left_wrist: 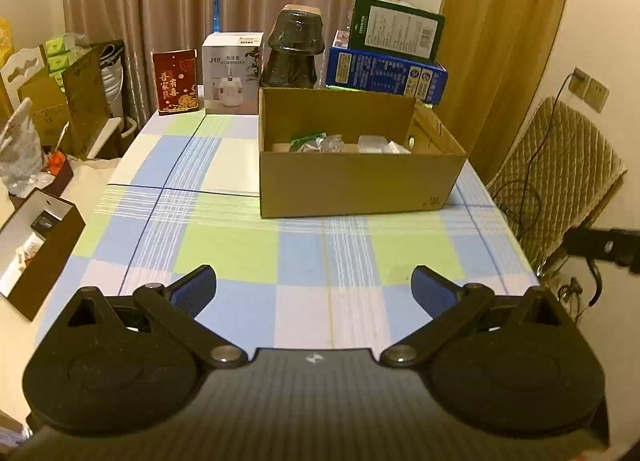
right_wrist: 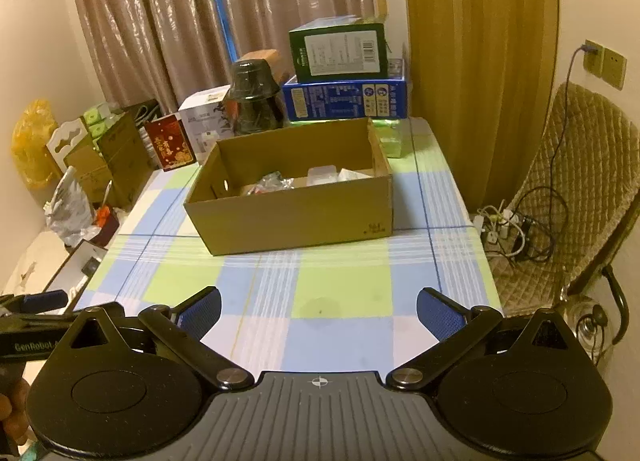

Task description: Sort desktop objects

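Note:
An open cardboard box (left_wrist: 356,185) (right_wrist: 296,217) stands on the checked tablecloth (left_wrist: 248,245) (right_wrist: 340,293). Inside it lie several small items: a green packet (left_wrist: 306,139), crinkled clear wrappers (left_wrist: 332,143) (right_wrist: 274,181) and white plastic pieces (left_wrist: 376,143) (right_wrist: 324,173). My left gripper (left_wrist: 314,287) hovers open over the near part of the table, nothing between its blue pads. My right gripper (right_wrist: 318,311) is open too, empty, a little to the right. The left gripper's body (right_wrist: 32,325) shows at the right wrist view's left edge, with a hand below it.
At the table's back stand a red card (left_wrist: 176,83), a white humidifier box (left_wrist: 232,75), stacked dark bowls (left_wrist: 294,49) and green-on-blue boxes (left_wrist: 394,49). An open white box (left_wrist: 32,249) sits left of the table. A padded chair (right_wrist: 576,189) with cables stands right.

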`<state>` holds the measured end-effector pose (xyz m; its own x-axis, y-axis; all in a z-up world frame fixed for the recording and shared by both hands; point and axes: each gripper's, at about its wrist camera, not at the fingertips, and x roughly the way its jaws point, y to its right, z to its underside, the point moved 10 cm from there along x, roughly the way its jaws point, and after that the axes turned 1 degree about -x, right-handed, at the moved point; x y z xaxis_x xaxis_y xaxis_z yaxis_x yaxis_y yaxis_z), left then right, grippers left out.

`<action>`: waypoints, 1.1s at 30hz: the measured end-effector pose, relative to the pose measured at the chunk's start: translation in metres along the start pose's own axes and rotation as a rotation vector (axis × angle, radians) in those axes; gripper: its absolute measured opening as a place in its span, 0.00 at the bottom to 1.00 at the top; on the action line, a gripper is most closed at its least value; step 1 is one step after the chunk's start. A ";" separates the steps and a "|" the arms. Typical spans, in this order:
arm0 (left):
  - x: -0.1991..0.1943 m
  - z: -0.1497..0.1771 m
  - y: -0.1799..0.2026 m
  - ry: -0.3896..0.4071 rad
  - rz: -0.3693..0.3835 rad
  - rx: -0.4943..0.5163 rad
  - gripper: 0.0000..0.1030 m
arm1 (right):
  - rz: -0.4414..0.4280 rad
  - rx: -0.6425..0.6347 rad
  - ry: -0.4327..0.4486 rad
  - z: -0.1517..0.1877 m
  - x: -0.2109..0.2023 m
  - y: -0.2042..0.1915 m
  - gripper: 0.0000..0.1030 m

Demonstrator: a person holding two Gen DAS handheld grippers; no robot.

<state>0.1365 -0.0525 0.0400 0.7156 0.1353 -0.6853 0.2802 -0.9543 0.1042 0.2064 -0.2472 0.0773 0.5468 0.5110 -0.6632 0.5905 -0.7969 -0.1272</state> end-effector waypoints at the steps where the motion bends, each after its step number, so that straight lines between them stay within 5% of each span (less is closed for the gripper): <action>1: -0.001 0.003 0.000 0.000 -0.004 0.008 0.99 | 0.004 -0.004 0.003 0.001 -0.002 0.000 0.98; 33: -0.013 0.015 0.010 0.006 0.009 0.008 0.99 | 0.001 -0.023 -0.016 0.025 -0.007 -0.008 0.98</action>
<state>0.1209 -0.0673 0.0392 0.7221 0.1286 -0.6797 0.2687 -0.9576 0.1042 0.1828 -0.2526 0.0643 0.5374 0.5051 -0.6753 0.6039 -0.7895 -0.1100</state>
